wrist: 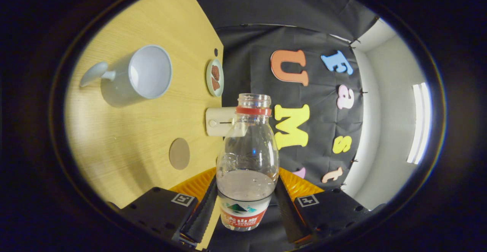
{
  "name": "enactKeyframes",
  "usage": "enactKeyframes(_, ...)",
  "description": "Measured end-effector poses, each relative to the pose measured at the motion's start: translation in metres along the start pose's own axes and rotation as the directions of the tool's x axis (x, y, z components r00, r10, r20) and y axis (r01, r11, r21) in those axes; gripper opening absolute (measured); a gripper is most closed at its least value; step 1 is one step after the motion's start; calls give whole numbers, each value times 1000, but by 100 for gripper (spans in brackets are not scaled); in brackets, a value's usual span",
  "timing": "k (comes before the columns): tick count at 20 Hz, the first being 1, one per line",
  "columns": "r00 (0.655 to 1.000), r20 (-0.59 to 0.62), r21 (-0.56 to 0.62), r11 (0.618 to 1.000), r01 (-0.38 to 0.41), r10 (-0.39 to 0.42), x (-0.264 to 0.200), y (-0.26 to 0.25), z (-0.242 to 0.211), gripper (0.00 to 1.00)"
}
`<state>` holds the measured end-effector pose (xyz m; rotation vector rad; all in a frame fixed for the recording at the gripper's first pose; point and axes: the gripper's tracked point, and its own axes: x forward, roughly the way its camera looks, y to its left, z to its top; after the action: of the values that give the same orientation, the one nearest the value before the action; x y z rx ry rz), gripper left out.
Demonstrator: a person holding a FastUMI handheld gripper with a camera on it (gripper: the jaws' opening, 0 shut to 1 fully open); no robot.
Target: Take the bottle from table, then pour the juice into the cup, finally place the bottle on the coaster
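The gripper (246,202) pinched one bottle (247,160) between its two fingers (203,210), one pressing on each side near the label. The bottle was clear, had no cap and had a red ring around its neck. It was only partly full. The whole view was tipped, so the wooden table (125,145) stood off to one side of the bottle. One white cup (139,73) with a handle sat on the table, well apart from the bottle. One round brown coaster (179,153) lay nearer to the fingers. One small dish (214,77) with brown bits sat at the table's edge. One pale box (220,121) showed just behind the bottle.
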<state>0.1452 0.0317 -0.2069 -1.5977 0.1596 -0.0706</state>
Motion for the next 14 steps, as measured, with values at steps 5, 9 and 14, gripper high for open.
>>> enactKeyframes(5,1000,-3,-82,997,4,-4,7,3,9,83)
enactKeyframes(9,1000,-25,-128,992,-16,13,5,7,9,82)
enactKeyframes(14,999,-34,-187,982,-22,15,7,8,9,83)
